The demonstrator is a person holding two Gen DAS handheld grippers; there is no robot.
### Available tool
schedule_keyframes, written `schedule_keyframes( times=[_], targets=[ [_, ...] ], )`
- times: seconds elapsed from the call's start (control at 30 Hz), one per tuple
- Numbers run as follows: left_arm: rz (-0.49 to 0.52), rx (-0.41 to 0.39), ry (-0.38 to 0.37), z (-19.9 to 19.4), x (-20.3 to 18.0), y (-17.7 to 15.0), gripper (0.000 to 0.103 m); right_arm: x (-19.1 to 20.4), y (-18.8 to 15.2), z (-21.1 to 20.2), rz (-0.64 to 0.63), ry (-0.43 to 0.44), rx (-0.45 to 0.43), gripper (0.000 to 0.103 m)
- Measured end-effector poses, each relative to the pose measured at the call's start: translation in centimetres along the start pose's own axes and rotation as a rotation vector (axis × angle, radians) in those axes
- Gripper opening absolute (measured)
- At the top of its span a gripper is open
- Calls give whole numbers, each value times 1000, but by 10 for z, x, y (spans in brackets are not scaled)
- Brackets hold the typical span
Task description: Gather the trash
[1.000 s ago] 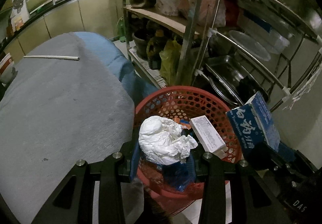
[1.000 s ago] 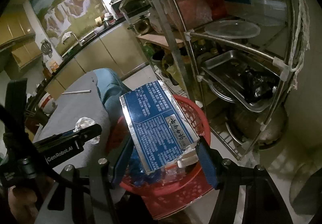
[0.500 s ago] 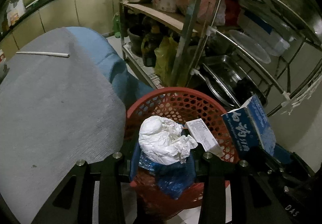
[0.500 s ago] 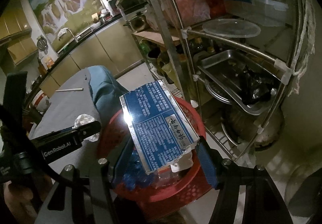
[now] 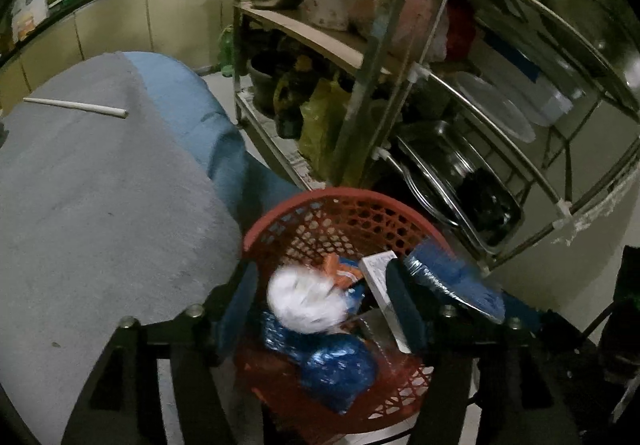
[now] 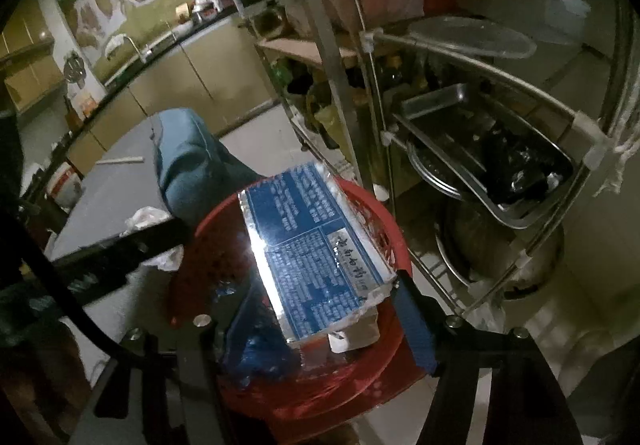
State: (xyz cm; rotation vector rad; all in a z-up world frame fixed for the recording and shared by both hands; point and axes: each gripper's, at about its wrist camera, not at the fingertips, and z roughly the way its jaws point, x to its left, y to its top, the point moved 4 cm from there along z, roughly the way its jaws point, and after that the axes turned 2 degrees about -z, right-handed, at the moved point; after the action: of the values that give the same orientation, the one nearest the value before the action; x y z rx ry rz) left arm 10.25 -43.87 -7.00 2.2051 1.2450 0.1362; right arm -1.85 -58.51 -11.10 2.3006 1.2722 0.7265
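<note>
A red mesh basket [image 5: 340,197] [image 6: 384,213] stands on the floor below both grippers. In it lie a blue bag [image 5: 336,369], a white carton [image 5: 380,273] and an orange wrapper [image 5: 336,269]. My left gripper [image 5: 320,309] hangs over the basket with its jaws opening. A crumpled white tissue [image 5: 304,301] is blurred between them and touches neither pad. My right gripper [image 6: 328,325] is over the basket too, with its jaws opening. A blue printed box [image 6: 316,257] [image 5: 452,285] lies tilted between its fingers, loose from the pads.
A table under grey cloth [image 5: 100,205] and a draped blue cloth [image 5: 192,105] borders the basket on the left. A white stick [image 5: 76,107] lies on it. A metal rack [image 5: 400,85] with steel trays [image 6: 480,149], pots and bags stands just behind the basket.
Both grippers have moved closer over the basket. The left jaws have spread and let go of the tissue. The right jaws have widened and the blue box has tipped down.
</note>
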Motion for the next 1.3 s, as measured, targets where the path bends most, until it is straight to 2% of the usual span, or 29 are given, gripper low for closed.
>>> schedule_keyframes(
  times=[0.1, 0.57, 1.03, 1.1, 1.3],
  targets=[
    [-16, -1, 3, -3, 7, 3, 70, 0, 0, -1, 0, -7, -12, 77],
    [-22, -70, 70, -49, 38, -11, 70, 0, -13, -41, 58, 2, -75, 77],
    [-13, -150, 137, -114, 73, -55, 79, 68, -51, -103, -29, 3, -148, 80],
    [-22, -161, 145, -123, 80, -61, 80, 77, -57, -110, -37, -8, -157, 83],
    [-45, -178, 161, -141, 98, -77, 80, 93, -72, -121, -54, -45, -162, 83]
  ],
)
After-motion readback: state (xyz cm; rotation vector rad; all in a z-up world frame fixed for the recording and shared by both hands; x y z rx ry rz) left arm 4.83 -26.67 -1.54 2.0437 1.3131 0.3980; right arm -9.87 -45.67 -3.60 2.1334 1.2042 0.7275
